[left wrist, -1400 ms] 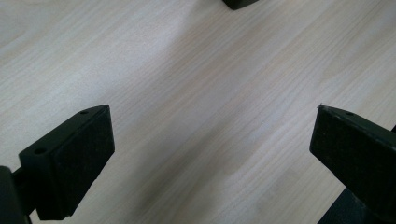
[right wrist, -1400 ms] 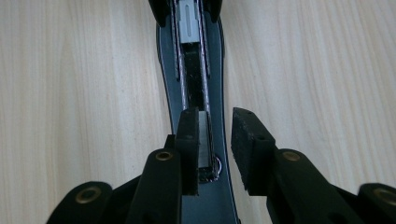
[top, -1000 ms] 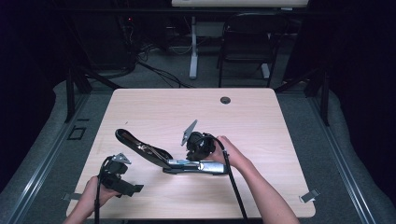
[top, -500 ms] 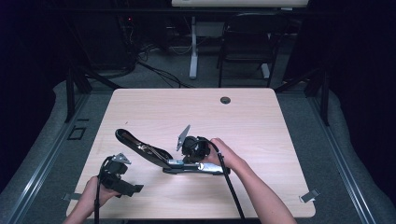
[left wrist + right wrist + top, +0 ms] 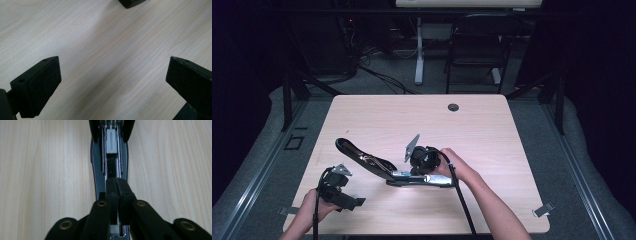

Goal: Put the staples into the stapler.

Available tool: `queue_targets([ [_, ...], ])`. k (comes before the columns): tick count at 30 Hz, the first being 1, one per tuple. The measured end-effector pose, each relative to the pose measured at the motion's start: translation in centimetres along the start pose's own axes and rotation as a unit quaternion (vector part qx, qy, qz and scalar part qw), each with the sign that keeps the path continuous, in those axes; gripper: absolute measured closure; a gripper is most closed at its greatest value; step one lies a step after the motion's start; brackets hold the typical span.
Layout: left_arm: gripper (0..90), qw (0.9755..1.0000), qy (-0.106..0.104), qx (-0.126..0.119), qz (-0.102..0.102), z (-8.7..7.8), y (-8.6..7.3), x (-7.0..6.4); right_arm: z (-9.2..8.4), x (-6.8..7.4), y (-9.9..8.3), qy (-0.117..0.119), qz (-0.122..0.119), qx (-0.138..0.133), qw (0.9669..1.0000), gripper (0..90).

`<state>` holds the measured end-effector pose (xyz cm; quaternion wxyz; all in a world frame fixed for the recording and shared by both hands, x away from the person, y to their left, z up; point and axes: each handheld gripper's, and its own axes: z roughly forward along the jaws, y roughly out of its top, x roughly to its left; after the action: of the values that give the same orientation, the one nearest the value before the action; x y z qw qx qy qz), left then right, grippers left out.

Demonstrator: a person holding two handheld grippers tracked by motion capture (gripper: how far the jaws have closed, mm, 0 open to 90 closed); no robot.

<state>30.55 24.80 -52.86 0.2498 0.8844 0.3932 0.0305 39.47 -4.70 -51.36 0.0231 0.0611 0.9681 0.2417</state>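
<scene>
Right gripper (image 5: 117,192) hovers nearly shut, holding nothing, above the opened stapler (image 5: 382,167) (long axis along its jaws) near the table's (image 5: 492,130) front edge; left gripper (image 5: 343,196) idles wide open, farther off

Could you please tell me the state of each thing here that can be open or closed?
Stapler: lying on the table, opened wide, its top arm swung back, metal channel uncovered.
Left gripper: open, nothing between its fingers.
Right gripper: closed, tips over the stapler's channel; its fingers have just been opening slightly.
</scene>
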Motion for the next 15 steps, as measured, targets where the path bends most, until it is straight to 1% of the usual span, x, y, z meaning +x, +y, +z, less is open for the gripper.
queue_targets([
  [1, 0.1, 1.0000, 0.000, -0.001, -0.001, 0.0, 0.0, 0.0, -0.2, -0.1, -0.1, 0.001, 0.004, -0.006, 1.0000, 76.9],
  [2, 0.1, 1.0000, 0.001, -0.003, -0.003, 0.0, 0.0, 0.0, -0.3, -0.2, -0.2, 0.001, 0.010, -0.008, 0.9999, 74.9],
  [4, 0.1, 1.0000, 0.002, -0.004, -0.004, 0.0, 0.0, 0.1, -0.5, -0.2, -0.5, -0.005, 0.022, -0.002, 0.9997, 65.2],
  [5, 0.1, 1.0000, 0.002, -0.005, -0.005, -0.1, 0.0, 0.1, -0.6, -0.2, -0.7, -0.005, 0.031, -0.001, 0.9995, 62.4],
  [6, 0.1, 1.0000, 0.001, -0.006, -0.006, -0.1, 0.0, 0.1, -0.7, -0.2, -0.8, -0.011, 0.035, 0.001, 0.9993, 57.5],
  [7, 0.1, 1.0000, 0.002, -0.007, -0.006, -0.1, 0.0, 0.1, -0.9, -0.2, -1.1, -0.014, 0.040, 0.000, 0.9991, 53.0],
  [8, 0.1, 0.9999, 0.002, -0.007, -0.007, -0.1, 0.0, 0.1, -1.1, -0.2, -1.3, -0.018, 0.051, -0.002, 0.9985, 48.9],
  [11, 0.1, 0.9999, 0.005, -0.011, -0.007, -0.2, 0.1, 0.1, -1.9, -0.3, -1.9, -0.027, 0.074, -0.009, 0.9969, 41.9],
  [15, 0.1, 0.9998, 0.006, -0.016, -0.009, -0.3, 0.1, 0.1, -2.8, -0.1, -2.8, -0.037, 0.101, -0.014, 0.9941, 36.3],
])
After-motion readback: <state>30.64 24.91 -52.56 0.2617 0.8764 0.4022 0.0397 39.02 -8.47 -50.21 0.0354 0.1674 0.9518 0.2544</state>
